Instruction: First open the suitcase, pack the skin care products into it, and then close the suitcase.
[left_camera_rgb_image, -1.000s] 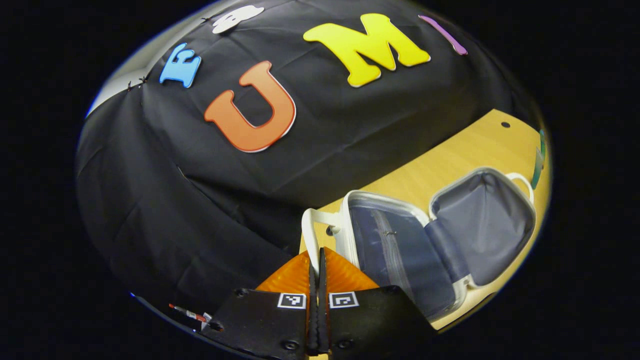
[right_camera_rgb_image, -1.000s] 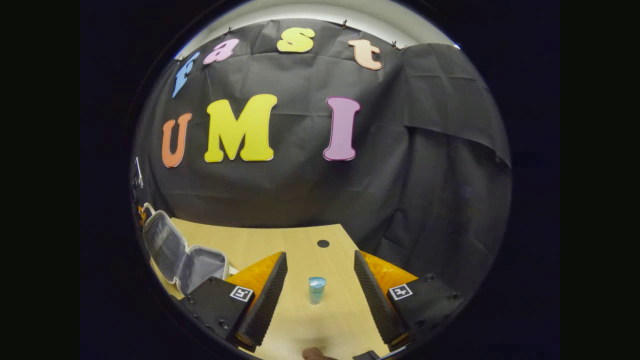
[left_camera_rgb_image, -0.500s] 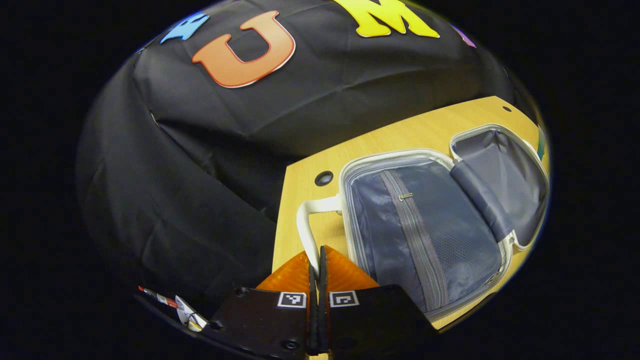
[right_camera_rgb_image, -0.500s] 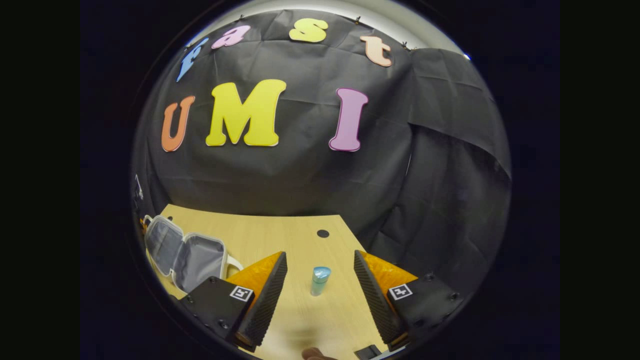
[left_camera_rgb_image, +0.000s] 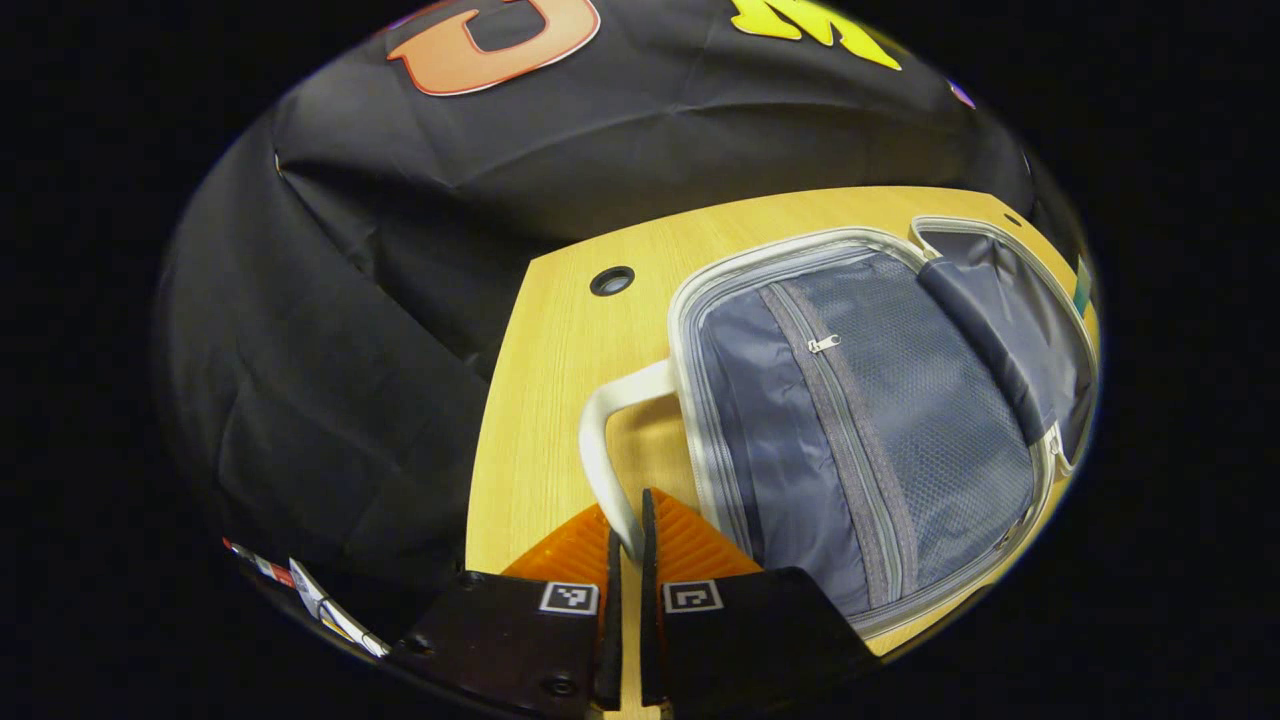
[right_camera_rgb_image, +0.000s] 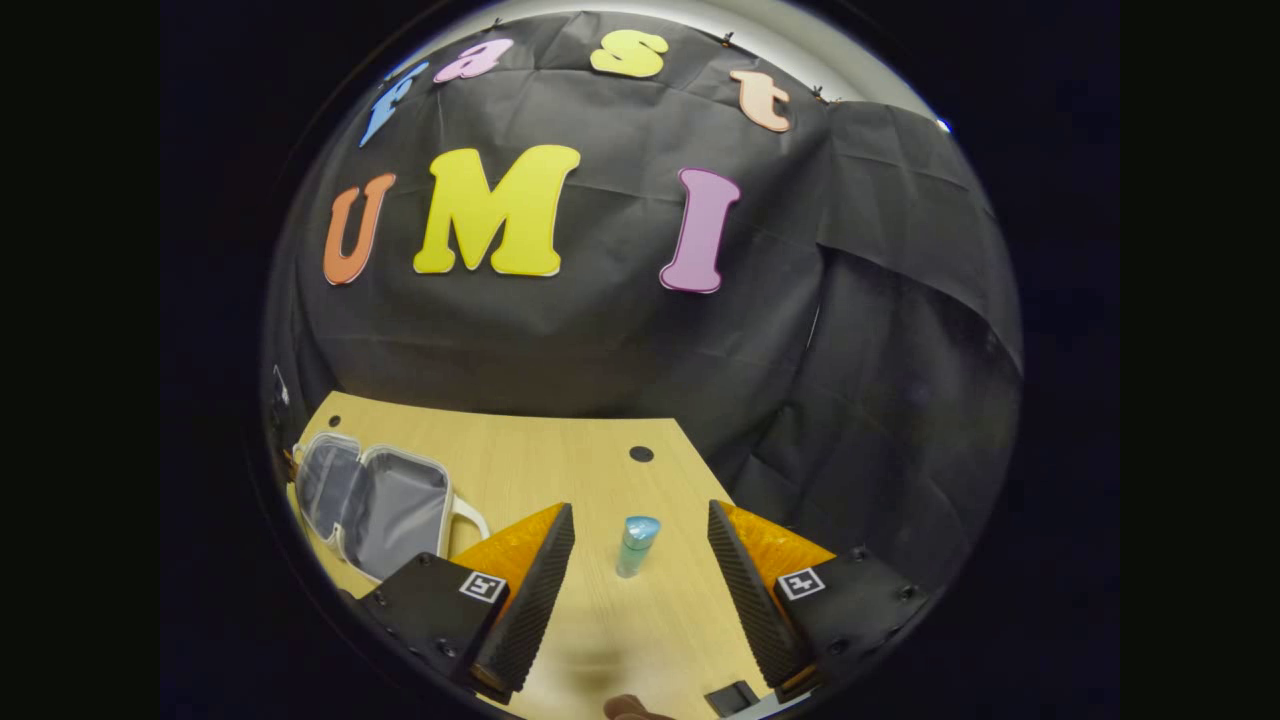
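Table (left_camera_rgb_image: 560, 360): light wood-grain top, pale yellow. Round cable hole (left_camera_rgb_image: 611, 281) sits near its back edge, close to the far-left corner in the left gripper view. A second round hole (right_camera_rgb_image: 641, 454) is near the back edge toward the far-right corner in the right gripper view. Black cloth wall (right_camera_rgb_image: 620, 340) hangs creased right behind the table's back edge and wraps round its side. Small striped scrap (left_camera_rgb_image: 300, 590) low beyond the table's left edge, too blurred to identify.

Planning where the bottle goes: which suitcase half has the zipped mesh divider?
The near half, right beside the left gripper, with a zip running down its mesh; the far half shows plain lining.
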